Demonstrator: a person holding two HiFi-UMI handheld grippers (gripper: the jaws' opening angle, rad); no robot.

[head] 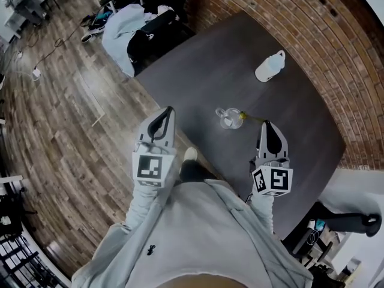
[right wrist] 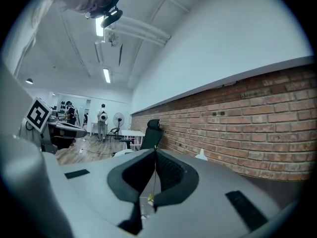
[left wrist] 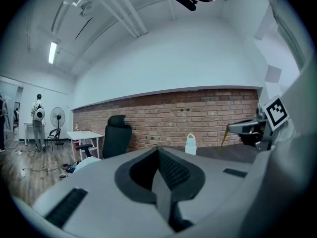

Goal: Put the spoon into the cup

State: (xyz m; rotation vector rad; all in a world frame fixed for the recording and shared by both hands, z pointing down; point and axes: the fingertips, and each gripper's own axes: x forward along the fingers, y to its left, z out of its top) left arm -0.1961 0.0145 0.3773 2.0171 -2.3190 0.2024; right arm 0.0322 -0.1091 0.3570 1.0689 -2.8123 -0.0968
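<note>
Dark grey table (head: 198,77) spreads ahead of both grippers. Left gripper (head: 170,110) hovers at its near edge, jaws pressed together on nothing; right gripper (head: 264,123) has its jaws clamped tight. White bottle (head: 270,66) stands well beyond the right gripper. Glass cup (head: 229,118) sits just left of that gripper's tips, and the thin golden spoon (head: 252,119) pinched in those jaws reaches the cup's rim

- Head view: from above the person, steeply down onto the surface (head: 198,77) and wooden floor (head: 72,119).
- Left gripper view: near level along its jaws toward the brick wall (left wrist: 198,115), with the right gripper (left wrist: 232,128) at its edge.
- Right gripper view: along that wall, low over the surface; the white bottle (right wrist: 201,155), seemingly the same one, shows in all three.
</note>
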